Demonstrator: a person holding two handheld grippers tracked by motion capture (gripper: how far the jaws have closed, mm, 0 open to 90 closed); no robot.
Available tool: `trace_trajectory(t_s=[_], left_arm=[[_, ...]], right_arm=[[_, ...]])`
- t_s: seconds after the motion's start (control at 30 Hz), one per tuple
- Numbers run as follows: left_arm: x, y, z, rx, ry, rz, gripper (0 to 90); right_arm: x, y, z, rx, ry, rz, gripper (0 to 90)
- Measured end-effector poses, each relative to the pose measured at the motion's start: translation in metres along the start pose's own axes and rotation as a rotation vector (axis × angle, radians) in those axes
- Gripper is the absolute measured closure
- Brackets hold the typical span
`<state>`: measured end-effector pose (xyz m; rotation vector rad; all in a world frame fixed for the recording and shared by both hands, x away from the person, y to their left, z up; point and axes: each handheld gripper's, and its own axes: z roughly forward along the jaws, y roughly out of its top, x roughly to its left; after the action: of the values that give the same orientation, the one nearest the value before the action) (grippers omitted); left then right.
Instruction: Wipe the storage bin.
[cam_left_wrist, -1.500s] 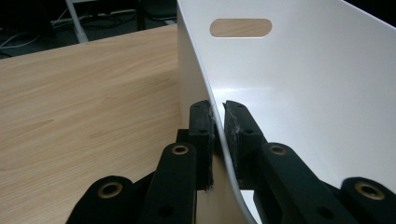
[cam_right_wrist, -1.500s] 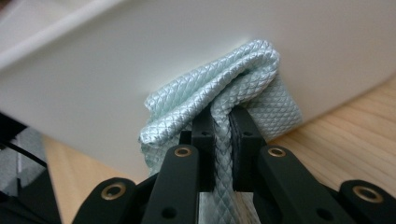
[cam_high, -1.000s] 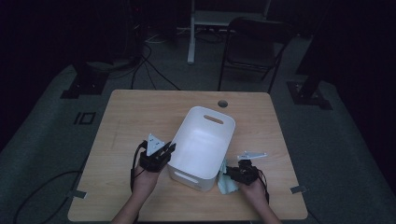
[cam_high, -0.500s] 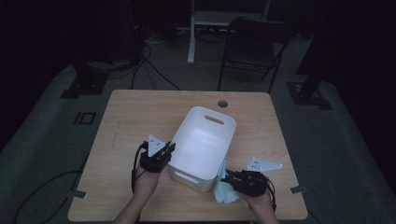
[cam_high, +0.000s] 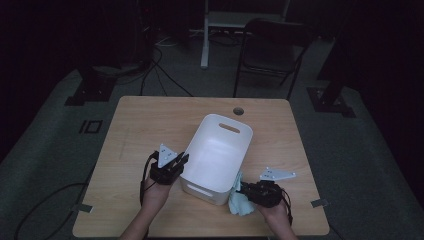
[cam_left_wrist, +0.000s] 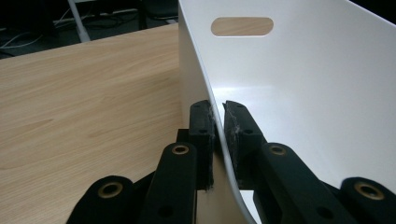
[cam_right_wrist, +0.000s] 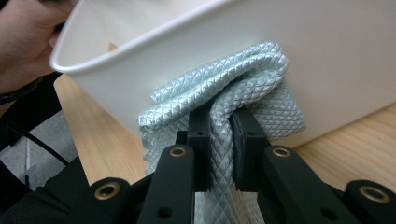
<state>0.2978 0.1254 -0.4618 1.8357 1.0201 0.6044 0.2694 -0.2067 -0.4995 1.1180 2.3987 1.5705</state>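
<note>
cloth: a pale green quilted cloth (cam_right_wrist: 224, 116) is bunched against the outer wall of the white bin, at its near right corner, part of it hanging toward the table; in the high view it shows at (cam_high: 240, 200).
your right gripper: your right gripper (cam_right_wrist: 219, 128) has its jaws clamped on a fold of the cloth, the fabric pinched between the two black pads; the jaws have just been closing, with the cloth between them. in the high view it sits at the table's near right edge (cam_high: 247, 190), just beside the bin.
bin: the white bin (cam_high: 220, 150) stands near the middle of the table, its handle slot at the far end.
your left gripper: your left gripper (cam_left_wrist: 218, 126) is clamped on the bin's near left rim, one pad outside the thin wall, one inside. in the high view it shows at (cam_high: 181, 161).
table: the light wooden table (cam_high: 145, 125) carries the bin.
beyond: a dark folding chair (cam_high: 272, 45) stands on the floor past the far edge.
</note>
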Motion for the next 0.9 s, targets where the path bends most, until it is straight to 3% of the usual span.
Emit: trace_trajectory(t_s=[0.33, 0.9], left_arm=[[-0.001, 0.001, 0.000, 0.008, 0.004, -0.008, 81.7], [0.000, 0.001, 0.000, 0.013, -0.001, -0.025, 80.2]], right_arm=[[-0.013, -0.005, 0.009, 0.040, -0.011, 0.027, 81.2], [-0.035, -0.017, 0.031, 0.135, -0.083, 0.069, 81.7]])
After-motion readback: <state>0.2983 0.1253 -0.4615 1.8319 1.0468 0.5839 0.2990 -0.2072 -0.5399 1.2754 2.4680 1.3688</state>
